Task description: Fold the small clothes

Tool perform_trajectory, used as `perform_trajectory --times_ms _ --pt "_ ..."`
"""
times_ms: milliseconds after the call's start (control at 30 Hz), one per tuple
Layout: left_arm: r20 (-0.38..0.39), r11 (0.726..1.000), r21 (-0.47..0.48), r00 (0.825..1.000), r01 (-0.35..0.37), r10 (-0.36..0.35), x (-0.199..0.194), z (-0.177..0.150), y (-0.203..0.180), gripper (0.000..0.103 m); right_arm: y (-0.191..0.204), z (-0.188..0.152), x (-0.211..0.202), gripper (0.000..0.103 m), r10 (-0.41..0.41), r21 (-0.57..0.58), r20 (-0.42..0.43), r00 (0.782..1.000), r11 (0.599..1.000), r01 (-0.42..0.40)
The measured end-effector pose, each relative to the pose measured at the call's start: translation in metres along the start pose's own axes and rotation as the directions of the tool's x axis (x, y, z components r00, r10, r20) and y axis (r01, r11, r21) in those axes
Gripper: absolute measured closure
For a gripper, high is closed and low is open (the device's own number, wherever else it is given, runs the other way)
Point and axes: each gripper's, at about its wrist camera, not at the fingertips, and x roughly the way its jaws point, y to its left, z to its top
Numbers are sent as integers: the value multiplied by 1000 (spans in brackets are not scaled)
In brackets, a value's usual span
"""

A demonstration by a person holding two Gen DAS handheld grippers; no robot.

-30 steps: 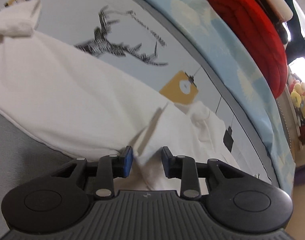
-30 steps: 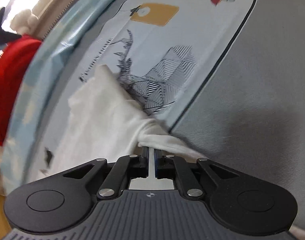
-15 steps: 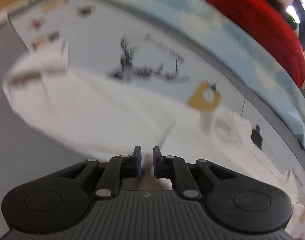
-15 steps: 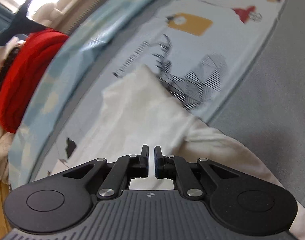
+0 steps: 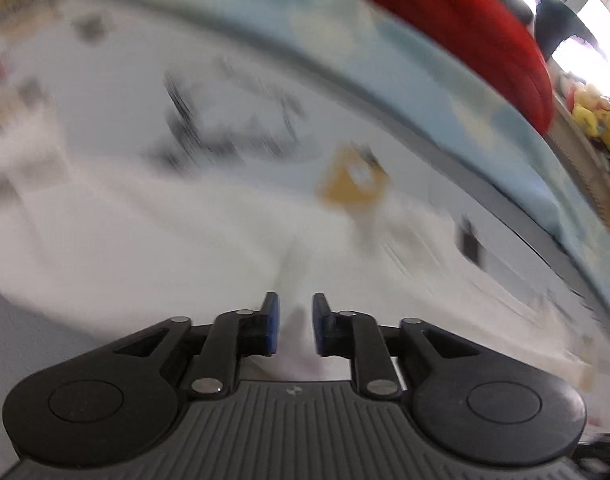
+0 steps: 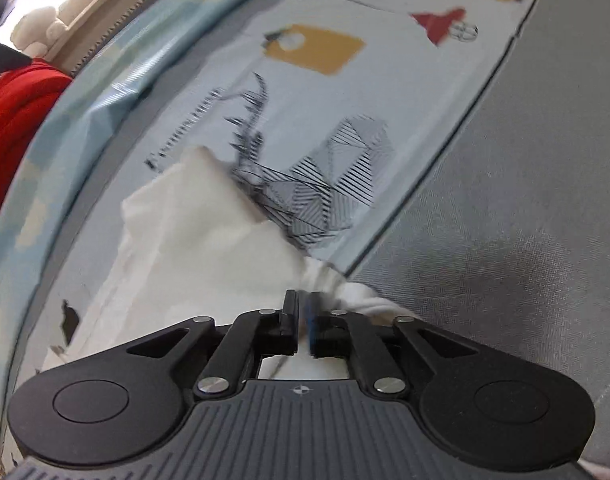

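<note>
While blurred, left gripper (image 5: 293,324) newly wider.

Left gripper (image 5: 293,322) angled downward, jaws just reopened to a narrow gap, right gripper (image 6: 303,322) angled downward, jaws pinched together

The white garment (image 5: 153,240) is a small, soft, plain cloth piece, spread wide and fairly flat across the printed bed sheet (image 6: 385,92). In the left wrist view it is blurred, reaching from 9 o'clock to 4 o'clock. In the right wrist view one corner (image 6: 197,160) points toward 11 o'clock, and a bunched edge (image 6: 357,292) sits at centre.
</note>
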Motion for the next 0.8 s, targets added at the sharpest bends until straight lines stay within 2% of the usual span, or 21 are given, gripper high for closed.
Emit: perform_trajectory --times_ms 33,67,100,167,233,367,400,467,533,600,733,767,800 --pt "40 998 4 997 -59 58 -4 8 11 69 7 -2 -3 97 28 -9 -7 1000 1000 -28" --pt "75 994 -11 991 -111 112 -7 16 28 67 13 -5 -5 97 45 -24 -12 999 999 -46" --pt "102 990 -53 985 -132 137 -11 22 47 64 19 -8 -8 97 61 -44 -20 998 997 -62" --pt "136 977 -187 982 -105 132 -13 35 93 54 31 -14 -10 97 92 -82 -42 995 992 -95" --pt "149 945 -322 983 -54 107 -12 43 136 51 42 -21 -10 97 111 -112 -61 992 987 -117" --pt "113 838 -545 993 30 38 -7 45 195 49 56 -32 -11 97 128 -166 -83 988 976 -140" --pt "108 824 -565 994 35 32 -5 44 200 49 58 -35 -12 97 128 -177 -87 988 974 -142" --pt "116 838 -545 993 31 39 -5 47 199 49 62 -39 -12 97 129 -195 -97 987 970 -146" --pt "153 844 -532 988 73 11 -5 49 197 49 66 -42 -9 97 127 -198 -110 986 969 -147" --pt "151 814 -573 988 96 -10 -2 48 201 49 67 -45 -7 97 128 -198 -121 984 969 -150" --pt "72 732 -679 997 65 -21 16 42 212 49 69 -45 -5 97 115 -200 -123 986 970 -138" --pt "66 729 -682 998 56 -14 18 42 213 50 69 -45 -5 97 114 -202 -124 986 970 -137" --pt "67 755 -655 998 36 11 16 44 210 51 70 -45 -6 97 113 -206 -126 986 969 -138"
